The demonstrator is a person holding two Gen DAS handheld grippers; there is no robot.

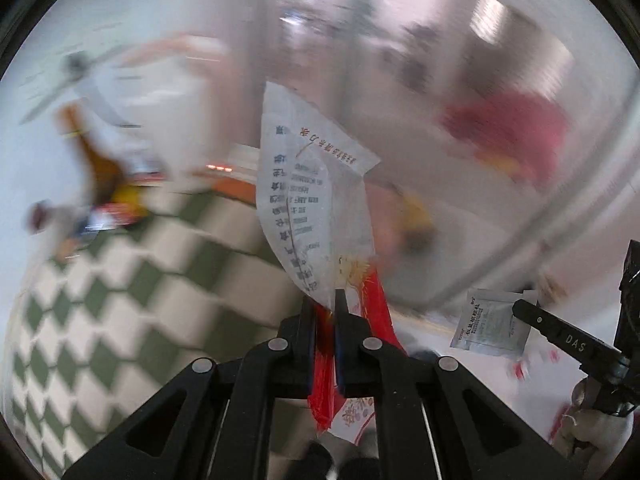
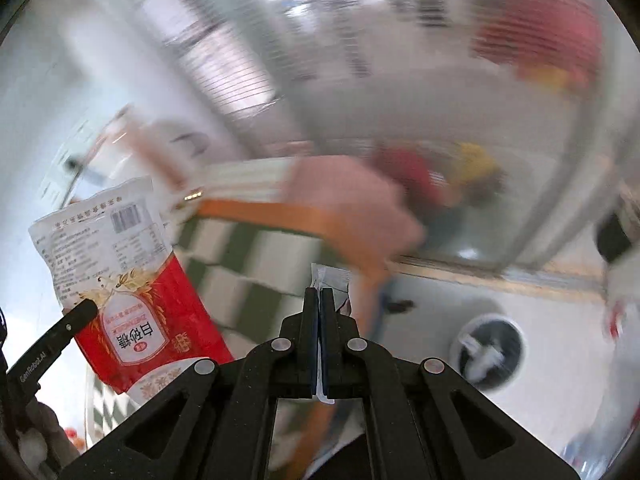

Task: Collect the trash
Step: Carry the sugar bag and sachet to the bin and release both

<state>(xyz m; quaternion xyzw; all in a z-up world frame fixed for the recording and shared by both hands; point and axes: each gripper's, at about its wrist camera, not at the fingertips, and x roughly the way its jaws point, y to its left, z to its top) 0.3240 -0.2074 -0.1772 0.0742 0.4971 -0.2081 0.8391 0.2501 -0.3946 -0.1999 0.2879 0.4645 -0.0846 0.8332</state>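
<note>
My left gripper (image 1: 324,304) is shut on a red and white sugar bag (image 1: 308,184), which sticks up between the fingers; the bag also shows in the right wrist view (image 2: 132,280) at the left. My right gripper (image 2: 319,300) is shut on a small white sachet (image 2: 330,278), whose edge pokes out above the fingertips. In the left wrist view the sachet (image 1: 490,322) and my right gripper (image 1: 524,308) appear at the lower right. Both grippers are lifted off the table. The background is blurred by motion.
A green and white checkered cloth (image 1: 120,300) covers the table at the left, with blurred bottles and packets (image 1: 104,184) on it. On the white floor stands a round bin (image 2: 490,350) with white scraps inside. An orange strip (image 2: 272,212) edges the table.
</note>
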